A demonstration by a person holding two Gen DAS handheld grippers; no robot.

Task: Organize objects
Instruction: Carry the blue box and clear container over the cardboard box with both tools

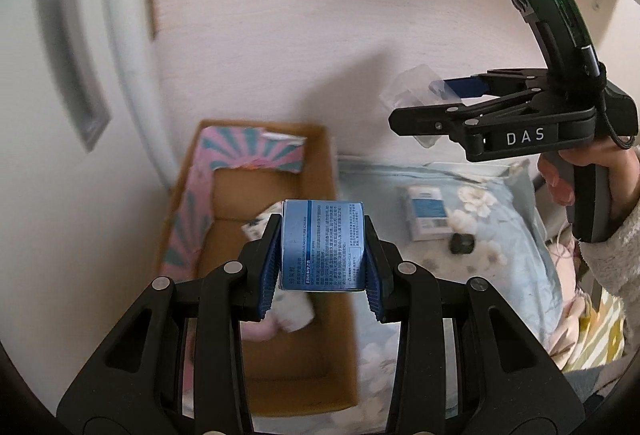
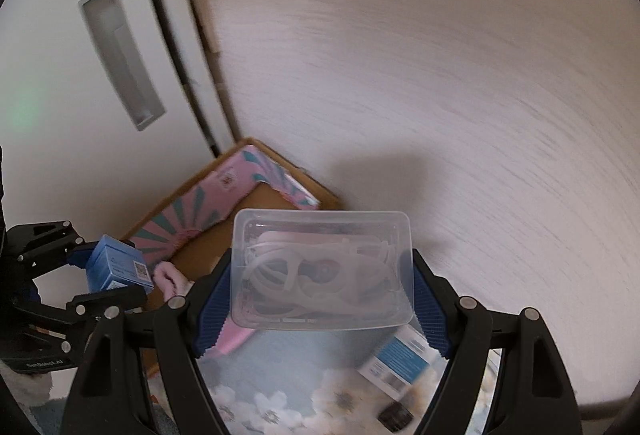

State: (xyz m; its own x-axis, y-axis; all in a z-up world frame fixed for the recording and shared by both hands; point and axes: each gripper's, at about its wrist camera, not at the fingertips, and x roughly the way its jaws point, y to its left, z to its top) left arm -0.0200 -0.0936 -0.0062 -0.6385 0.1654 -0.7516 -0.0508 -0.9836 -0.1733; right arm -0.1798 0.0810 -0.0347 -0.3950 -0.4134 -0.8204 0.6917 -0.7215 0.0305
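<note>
My left gripper (image 1: 322,259) is shut on a blue printed carton (image 1: 322,246) and holds it above the open cardboard box (image 1: 320,171); the carton also shows in the right wrist view (image 2: 116,267). My right gripper (image 2: 322,293) is shut on a clear plastic case (image 2: 322,271) with white cords inside, held in the air above the bed. In the left wrist view the right gripper (image 1: 416,103) is up at the right with the clear case (image 1: 408,91) between its fingers. The box has a pink and teal lining (image 1: 248,151) and holds soft pale items (image 1: 296,311).
A blue-and-white carton (image 1: 426,213) and a small black object (image 1: 462,243) lie on the floral bedspread (image 1: 500,267) right of the box. A wood-grain wall (image 2: 440,75) is behind, and a white door with a recessed handle (image 2: 120,55) at the left.
</note>
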